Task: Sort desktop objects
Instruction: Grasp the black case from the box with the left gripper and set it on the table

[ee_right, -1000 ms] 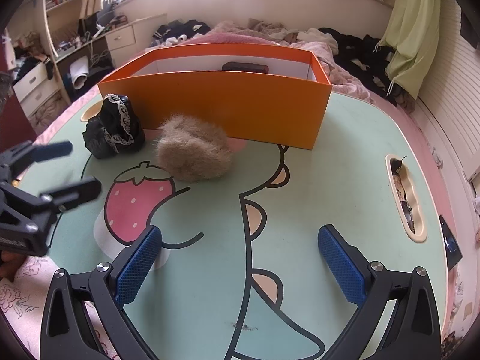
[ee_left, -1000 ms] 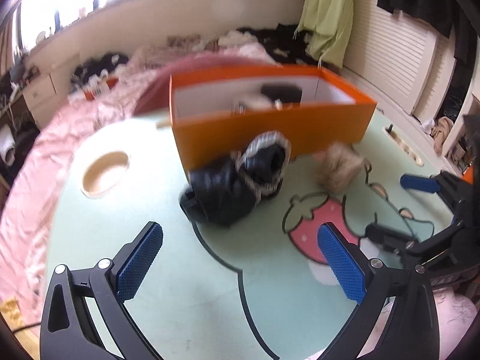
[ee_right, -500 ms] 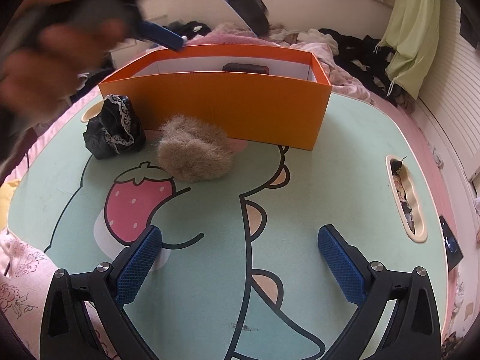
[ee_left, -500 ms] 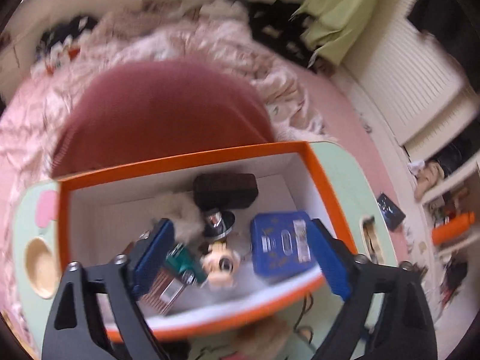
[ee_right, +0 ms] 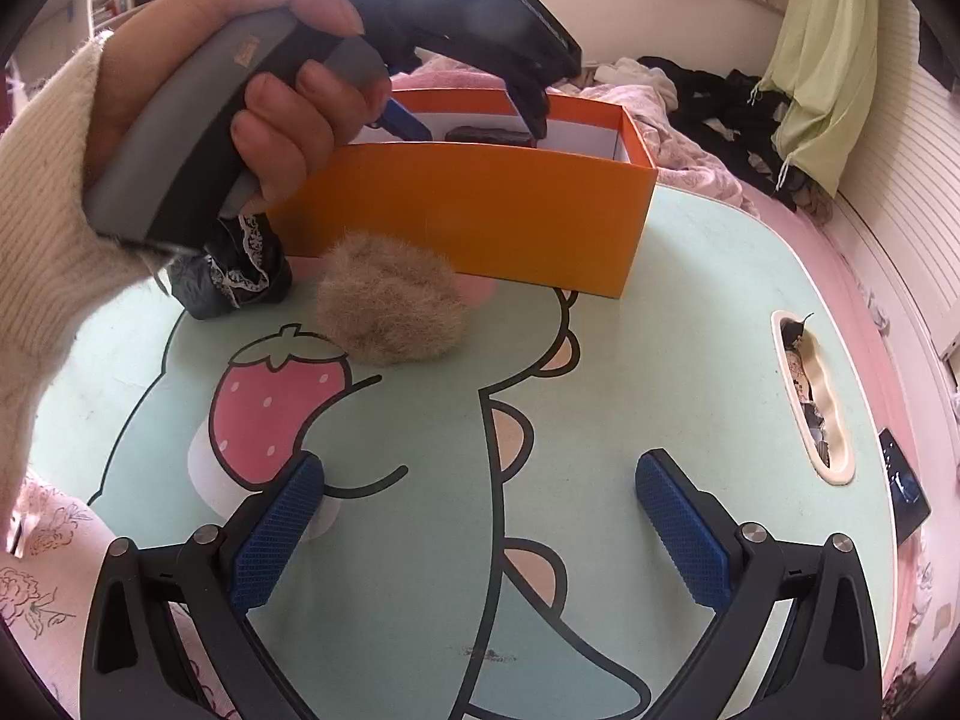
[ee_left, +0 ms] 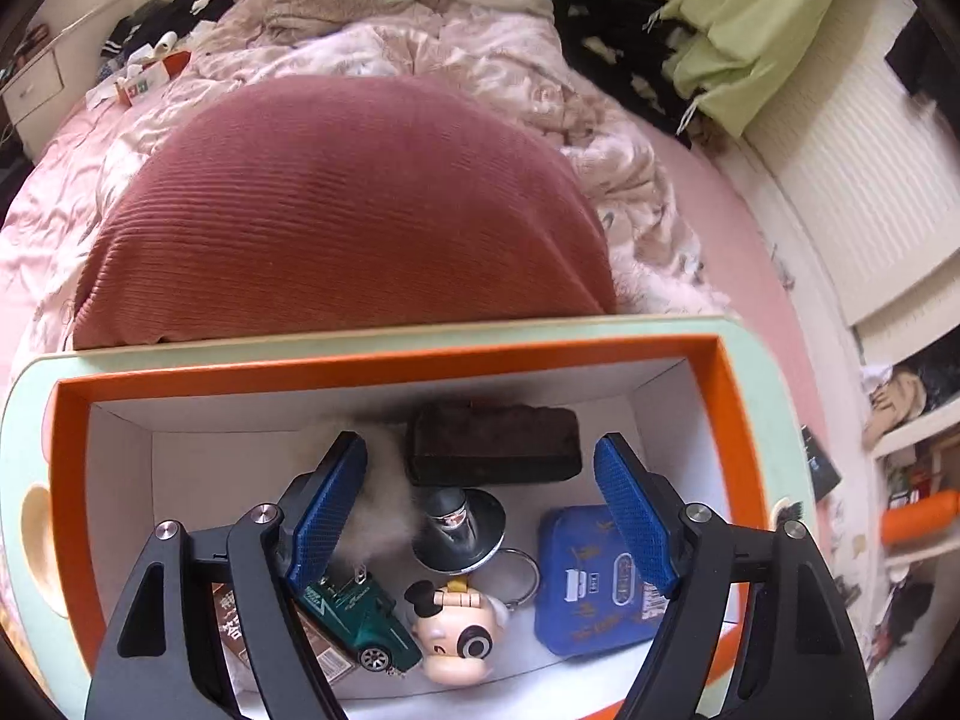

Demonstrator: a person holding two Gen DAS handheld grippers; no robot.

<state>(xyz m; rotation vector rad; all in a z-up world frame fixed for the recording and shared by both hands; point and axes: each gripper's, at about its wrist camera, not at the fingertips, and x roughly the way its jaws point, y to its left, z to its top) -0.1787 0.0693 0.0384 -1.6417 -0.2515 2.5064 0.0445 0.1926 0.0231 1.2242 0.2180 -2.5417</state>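
My left gripper (ee_left: 480, 516) is open and empty, hanging over the inside of the orange box (ee_left: 384, 357). In the box lie a dark case (ee_left: 495, 444), a metal sink plug (ee_left: 459, 534), a blue tin (ee_left: 594, 582), a green toy car (ee_left: 360, 624), a cartoon keychain head (ee_left: 459, 642) and a white fluffy ball (ee_left: 384, 516). In the right wrist view the left gripper (ee_right: 468, 114) reaches into the box (ee_right: 480, 210). My right gripper (ee_right: 480, 528) is open and empty above the table. A tan furry ball (ee_right: 390, 300) and a black lace-trimmed pouch (ee_right: 240, 276) lie in front of the box.
The table (ee_right: 690, 360) is mint green with a cartoon print and an oval handle cut-out (ee_right: 813, 396) at the right. A red cushion (ee_left: 342, 204) and a rumpled bed (ee_left: 480, 48) lie behind the box. The hand holding the left gripper (ee_right: 270, 84) fills the upper left.
My left gripper rose from table level near the black pouch, swung over the orange box and lowered towards its contents, staying open. My right gripper has not moved.
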